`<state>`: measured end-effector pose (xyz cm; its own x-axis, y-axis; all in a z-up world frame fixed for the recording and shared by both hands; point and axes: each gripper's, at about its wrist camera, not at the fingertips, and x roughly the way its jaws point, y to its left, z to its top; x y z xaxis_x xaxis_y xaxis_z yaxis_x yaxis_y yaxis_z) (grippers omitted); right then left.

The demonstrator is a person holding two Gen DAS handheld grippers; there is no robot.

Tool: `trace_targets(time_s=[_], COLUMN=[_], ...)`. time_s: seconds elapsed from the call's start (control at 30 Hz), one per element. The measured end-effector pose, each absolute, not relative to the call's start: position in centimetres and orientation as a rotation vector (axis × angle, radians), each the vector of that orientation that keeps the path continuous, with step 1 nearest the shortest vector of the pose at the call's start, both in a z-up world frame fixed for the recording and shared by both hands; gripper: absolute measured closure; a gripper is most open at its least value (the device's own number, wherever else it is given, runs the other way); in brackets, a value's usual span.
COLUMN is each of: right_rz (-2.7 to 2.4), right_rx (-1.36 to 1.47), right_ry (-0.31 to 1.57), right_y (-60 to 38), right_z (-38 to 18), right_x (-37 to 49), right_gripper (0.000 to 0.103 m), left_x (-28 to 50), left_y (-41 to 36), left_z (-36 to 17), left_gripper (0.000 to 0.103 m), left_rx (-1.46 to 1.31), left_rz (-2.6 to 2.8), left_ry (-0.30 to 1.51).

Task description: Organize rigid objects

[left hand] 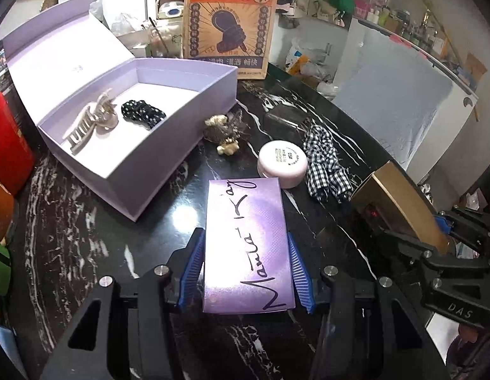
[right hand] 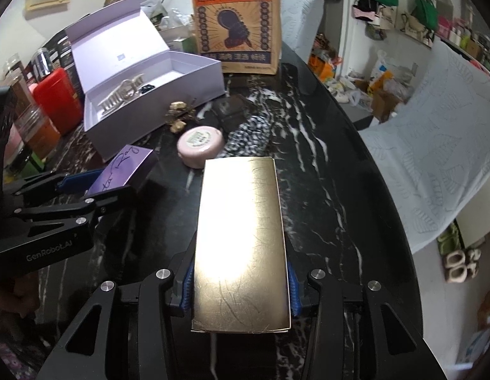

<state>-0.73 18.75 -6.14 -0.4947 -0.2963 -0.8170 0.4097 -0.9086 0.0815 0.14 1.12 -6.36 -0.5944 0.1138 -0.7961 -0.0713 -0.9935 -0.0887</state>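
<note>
Your left gripper [left hand: 246, 272] grips the flat box [left hand: 246, 247]; to its right, your right gripper [right hand: 241, 288] grips the metal-faced box [right hand: 241, 243]. Ahead on the table [left hand: 308, 114] sits the round jar [left hand: 283, 162], the checked cloth [left hand: 327, 164] touching its right. Left, the open box [left hand: 143, 145] contains the hair claw [left hand: 92, 123] and dotted scrunchie [left hand: 143, 114]. The paper bag [left hand: 229, 22] stands behind.

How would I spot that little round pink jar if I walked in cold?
Find the open lilac box on the black marble table. Right of it, beside a checked cloth, sits the pink jar, the only round, flat-lidded thing there.
</note>
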Motion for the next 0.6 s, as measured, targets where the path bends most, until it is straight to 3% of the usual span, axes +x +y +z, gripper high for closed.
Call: trace_targets(time_s=[0.6], right_rz=[-2.312], right_rx=[1.147], right_ry=[0.241], right_y=[15.2], right_z=[-3.2], right_x=[-2.2], right_gripper=[0.059], left_x=[-0.7], left_y=[-1.2], left_z=[-3.2], left_gripper=[0.052], left_rx=[-1.313], left_rz=[2.796], left_ry=[-0.102])
